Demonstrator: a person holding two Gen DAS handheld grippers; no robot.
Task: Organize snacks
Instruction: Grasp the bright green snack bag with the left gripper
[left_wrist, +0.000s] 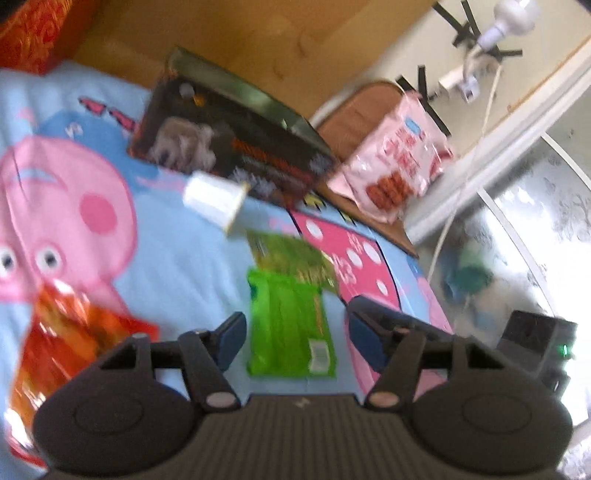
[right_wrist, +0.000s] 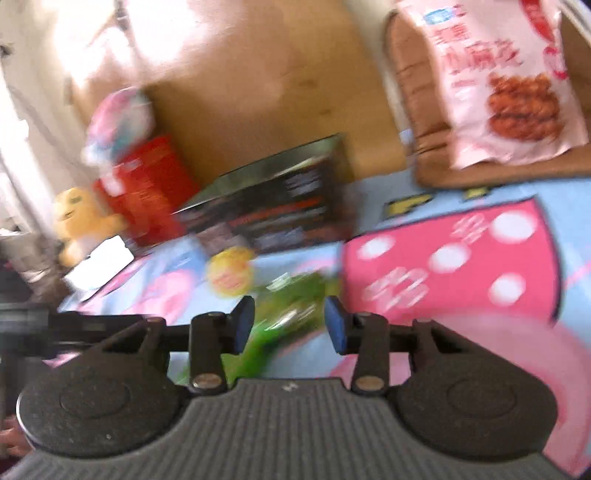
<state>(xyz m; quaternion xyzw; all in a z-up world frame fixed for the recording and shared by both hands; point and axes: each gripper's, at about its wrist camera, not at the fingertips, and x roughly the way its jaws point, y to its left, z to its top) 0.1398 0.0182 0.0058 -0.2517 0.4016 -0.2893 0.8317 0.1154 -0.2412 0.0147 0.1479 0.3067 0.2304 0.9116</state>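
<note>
- The snacks lie scattered over a cartoon bedspread (left_wrist: 177, 258), so by my reading the sorting has barely begun and nearly all of it is left
- The landmark is the dark box (left_wrist: 229, 147), which stands on its long edge at the far side of the spread, against a wooden board
- A white cup (left_wrist: 214, 201) lies on its side just in front of the dark box; in the right wrist view its yellow lid faces the camera
- A green packet (left_wrist: 290, 325) lies flat well in front of the dark box, with a second, darker green packet (left_wrist: 291, 258) touching its far end, between it and the cup
- An orange bag (left_wrist: 74, 332) lies apart from the dark box, at the near left of the left wrist view
- A pink bag (left_wrist: 391, 162) leans on a brown cushion beside the dark box, off the spread, apart from the other snacks
- A red box and a yellow plush toy stand at the other end of the dark box, seen only in the right wrist view
- The left gripper (left_wrist: 295, 332) has its jaws partly open with the green packet lying beneath the gap; the pads do not press it
- The right gripper (right_wrist: 289, 325) is also partly open, the green packet showing between its jaws; blur hides any contact, and I judge nothing is held
</note>
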